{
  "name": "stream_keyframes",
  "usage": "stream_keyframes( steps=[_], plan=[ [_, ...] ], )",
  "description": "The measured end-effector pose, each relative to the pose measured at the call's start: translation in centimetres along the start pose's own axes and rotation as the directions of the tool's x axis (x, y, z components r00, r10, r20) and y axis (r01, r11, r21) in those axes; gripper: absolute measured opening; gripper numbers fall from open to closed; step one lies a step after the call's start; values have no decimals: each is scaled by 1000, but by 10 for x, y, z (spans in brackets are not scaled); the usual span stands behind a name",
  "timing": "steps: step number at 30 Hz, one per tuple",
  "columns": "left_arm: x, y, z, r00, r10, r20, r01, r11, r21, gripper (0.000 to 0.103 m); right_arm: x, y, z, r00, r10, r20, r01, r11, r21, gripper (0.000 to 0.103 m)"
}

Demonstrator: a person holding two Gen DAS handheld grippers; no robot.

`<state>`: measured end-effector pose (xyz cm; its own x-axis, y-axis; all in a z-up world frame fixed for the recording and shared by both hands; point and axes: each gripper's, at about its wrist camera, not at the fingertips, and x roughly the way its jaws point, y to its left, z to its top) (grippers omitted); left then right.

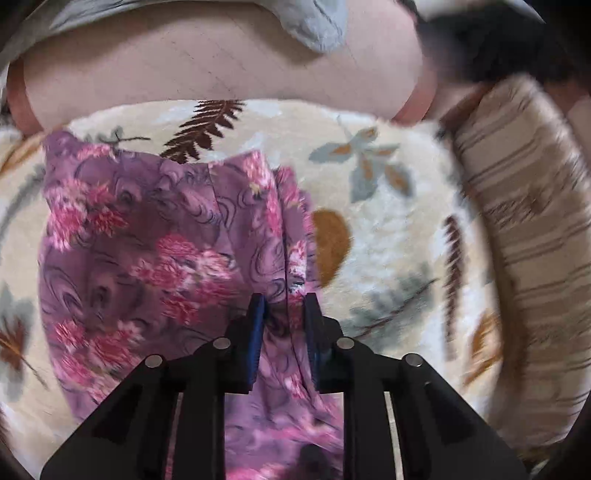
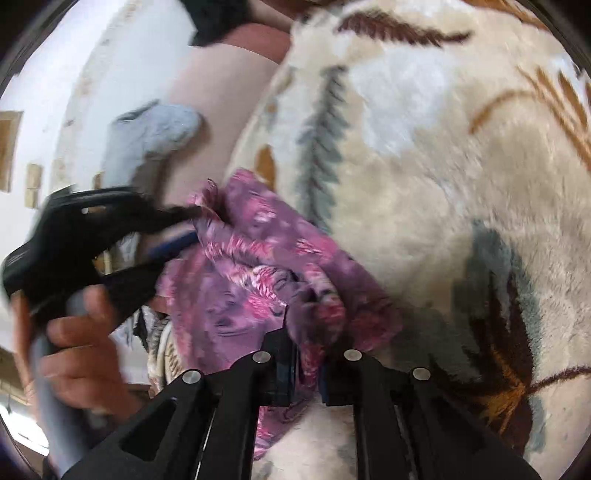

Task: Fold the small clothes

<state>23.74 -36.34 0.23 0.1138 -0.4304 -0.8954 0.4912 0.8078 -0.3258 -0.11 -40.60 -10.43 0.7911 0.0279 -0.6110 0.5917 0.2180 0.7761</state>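
Note:
A small purple garment with pink flowers (image 1: pixel 147 240) lies partly on the cream leaf-patterned blanket (image 1: pixel 388 229). My left gripper (image 1: pixel 284 310) is shut on a fold of the garment near its right edge. In the right wrist view the garment (image 2: pixel 236 280) is bunched and lifted. My right gripper (image 2: pixel 308 365) is shut on its near edge. The left gripper (image 2: pixel 184 229) also shows there at the left, clamped on the far edge of the cloth, with the hand holding it (image 2: pixel 81 354).
A pale pink sheet (image 1: pixel 184 66) lies beyond the blanket, with a grey cloth (image 1: pixel 314 26) on it. A striped beige cushion (image 1: pixel 532 229) sits at the right. A dark cloth (image 1: pixel 491 44) lies at the far right.

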Motion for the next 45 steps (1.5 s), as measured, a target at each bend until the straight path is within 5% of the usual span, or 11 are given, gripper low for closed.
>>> stream_keyframes(
  steps=[10,18,20,21,25,30,33,38,39,41,45],
  plan=[
    [-78,107,-4,975,162,154,-144,982,-123,50,-80,25,27,938,55,341,-38,998,-58,52],
    [-54,153,-42,994,73,80,-54,975,-217,50,81,116,100,995,-90,-51,53,866,-498,64],
    [-52,152,-43,994,67,83,-48,977,-207,50,116,122,100,979,-153,-133,56,834,-549,55],
    [-52,151,-43,994,63,85,-45,978,-204,50,126,126,97,972,-179,-151,59,813,-580,5],
    [-51,151,-38,989,81,124,-59,982,-178,50,105,136,103,996,-76,-36,37,782,-622,6],
    [-22,149,-38,978,195,78,-185,976,-110,54,134,85,124,960,-273,-63,203,832,-516,0],
    [-42,151,-46,985,126,116,-115,988,-103,53,91,81,132,994,-100,-47,67,884,-462,8],
    [-60,148,-86,987,57,148,-45,995,-89,55,78,82,107,978,-30,-208,-80,862,-501,64],
    [-56,147,-92,987,70,145,-59,995,-81,55,84,81,98,974,-64,-219,-63,846,-530,61],
    [-46,146,-104,988,96,121,-87,993,-78,55,87,86,82,965,-122,-233,-45,797,-603,7],
    [-55,143,-113,983,102,152,-91,992,-83,55,56,96,61,992,-97,-83,10,711,-703,8]
  ],
)
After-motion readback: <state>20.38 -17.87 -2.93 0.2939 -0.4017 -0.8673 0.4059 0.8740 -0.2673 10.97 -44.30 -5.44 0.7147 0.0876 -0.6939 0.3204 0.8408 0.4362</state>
